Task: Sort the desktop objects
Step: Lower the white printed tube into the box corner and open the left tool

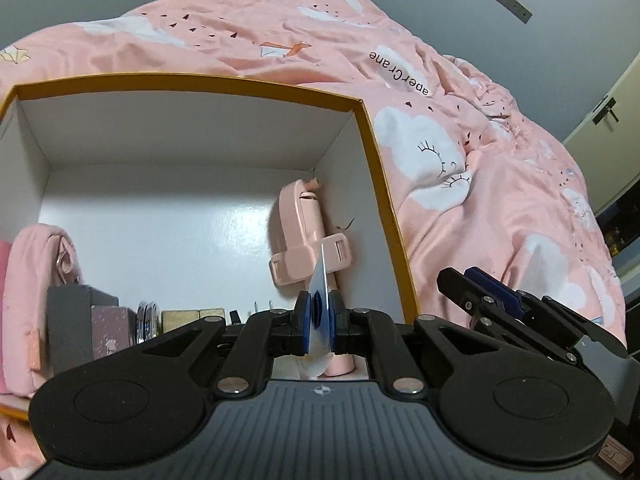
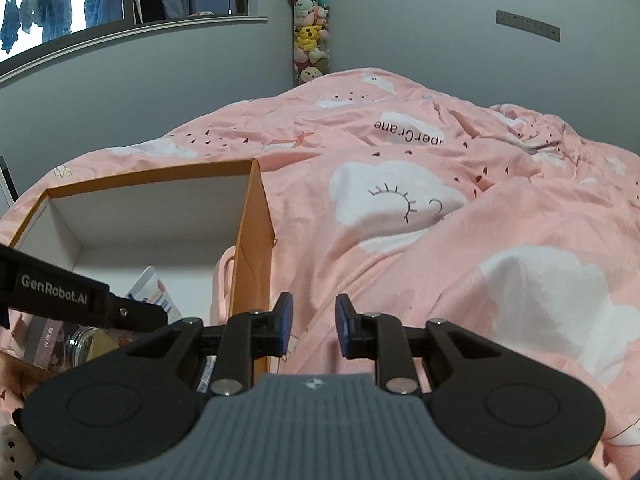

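Observation:
My left gripper is shut on a thin white and blue card, seen edge on, and holds it over the open box. The box has an orange rim and white inside walls. A pink plastic gadget lies on its floor by the right wall, just beyond the card. My right gripper stands open with nothing between its blue pads, above the pink bedspread just right of the box wall. The left wrist view shows the right gripper outside the box. The right wrist view shows the card under the left gripper's arm.
At the box's near side lie a pink pouch, a grey block, a small purple carton and a glass jar. The rumpled bedspread surrounds the box. A column of plush toys stands against the far wall.

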`<move>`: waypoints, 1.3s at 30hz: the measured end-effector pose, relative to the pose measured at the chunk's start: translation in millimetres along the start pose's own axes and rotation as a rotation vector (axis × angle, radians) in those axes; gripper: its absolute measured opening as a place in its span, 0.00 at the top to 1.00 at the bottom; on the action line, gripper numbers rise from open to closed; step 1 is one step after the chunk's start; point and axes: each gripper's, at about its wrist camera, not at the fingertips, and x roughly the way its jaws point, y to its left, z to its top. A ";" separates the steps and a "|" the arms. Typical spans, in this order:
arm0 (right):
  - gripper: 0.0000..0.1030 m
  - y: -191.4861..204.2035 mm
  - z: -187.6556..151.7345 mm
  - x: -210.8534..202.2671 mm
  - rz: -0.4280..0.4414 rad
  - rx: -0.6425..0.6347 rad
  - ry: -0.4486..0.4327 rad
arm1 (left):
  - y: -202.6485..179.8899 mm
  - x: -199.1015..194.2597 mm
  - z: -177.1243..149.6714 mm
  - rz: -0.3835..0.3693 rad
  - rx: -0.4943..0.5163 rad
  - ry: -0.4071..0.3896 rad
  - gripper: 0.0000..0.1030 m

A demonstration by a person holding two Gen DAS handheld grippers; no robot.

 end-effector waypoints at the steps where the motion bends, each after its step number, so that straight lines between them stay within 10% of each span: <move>1: 0.76 -0.2 -1.0 -0.2 0.000 0.002 0.001 | -0.5 -0.6 -0.7 0.002 -0.003 0.009 0.91; 28: 0.76 -8.6 -7.1 1.8 0.036 0.040 0.003 | -8.0 27.1 0.2 0.025 -0.155 0.135 0.83; 39: 0.69 6.0 1.8 -13.2 0.014 -0.039 0.001 | -11.8 5.0 0.4 -0.005 -0.028 0.117 0.78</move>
